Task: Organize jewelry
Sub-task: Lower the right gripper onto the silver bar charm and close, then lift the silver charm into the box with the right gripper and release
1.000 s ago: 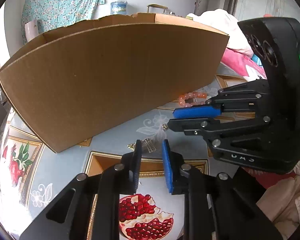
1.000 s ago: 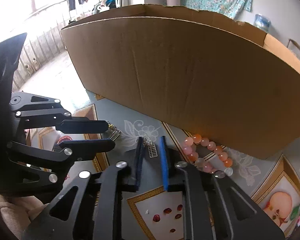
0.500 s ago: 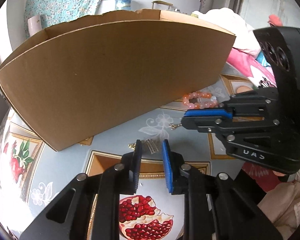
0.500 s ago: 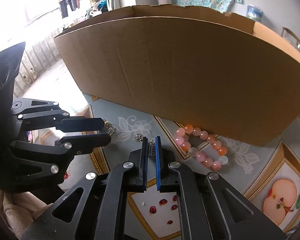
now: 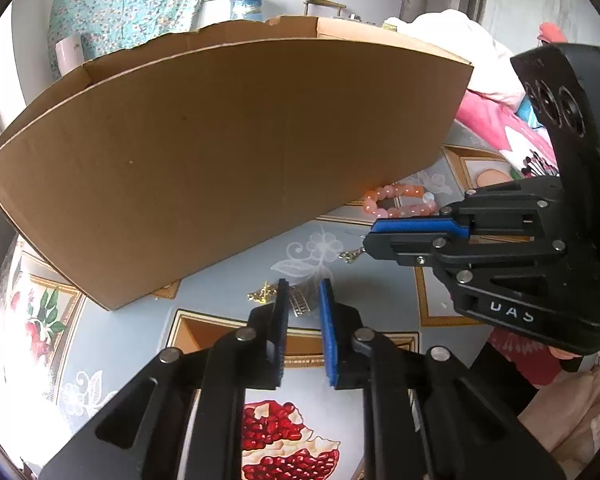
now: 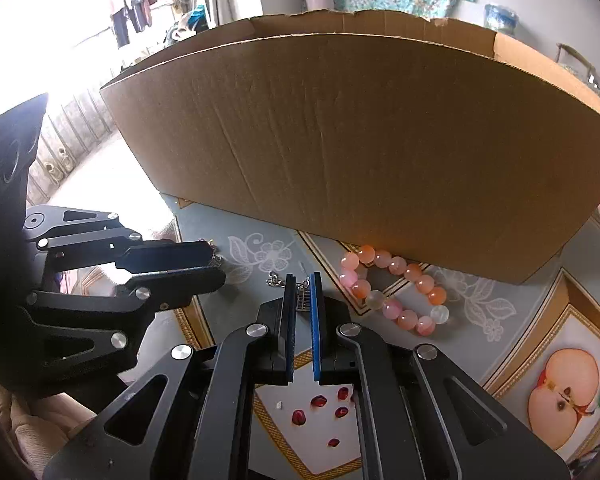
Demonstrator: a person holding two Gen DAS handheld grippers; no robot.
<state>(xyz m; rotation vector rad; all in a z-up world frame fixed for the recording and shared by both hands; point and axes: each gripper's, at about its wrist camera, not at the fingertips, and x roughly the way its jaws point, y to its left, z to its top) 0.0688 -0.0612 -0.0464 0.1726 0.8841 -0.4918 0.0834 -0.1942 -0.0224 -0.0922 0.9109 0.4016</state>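
Cardboard box (image 5: 220, 140) stands beyond both tools, open at the top, on a fruit-print cloth (image 5: 204, 292).

**Step in hand:** pick-up of two small pieces, one per tool.
- Right gripper (image 6: 302, 284): jaws drawn nearly together on a silver charm (image 6: 303, 299), which sits between the pad tips with its chain trailing off to the tool's left. Judged to be gripped (a narrow slit remains between the pads further back).
- Left gripper (image 5: 303, 292): jaws closing. A gold charm (image 5: 300, 306) lies on the cloth between the tips, and the pads do not appear to press on it yet.
- Bracelet (image 6: 392, 288) of pink and orange beads lies ahead and to the right of the right tool, close against the foot of the box, untouched.

**Next move, as judged:** the left tool needs to finish closing squarely on its charm. Both then need a clean lift over the box wall, which is tall from here. Thin pieces on a flat cloth may slip out of the pads.

**Against the earlier frames:** the right jaws stood visibly wider a second ago and have since narrowed onto the charm. The left jaws have also narrowed. In the left view, the right tool now sits further to the right. Box and bracelet have not moved.
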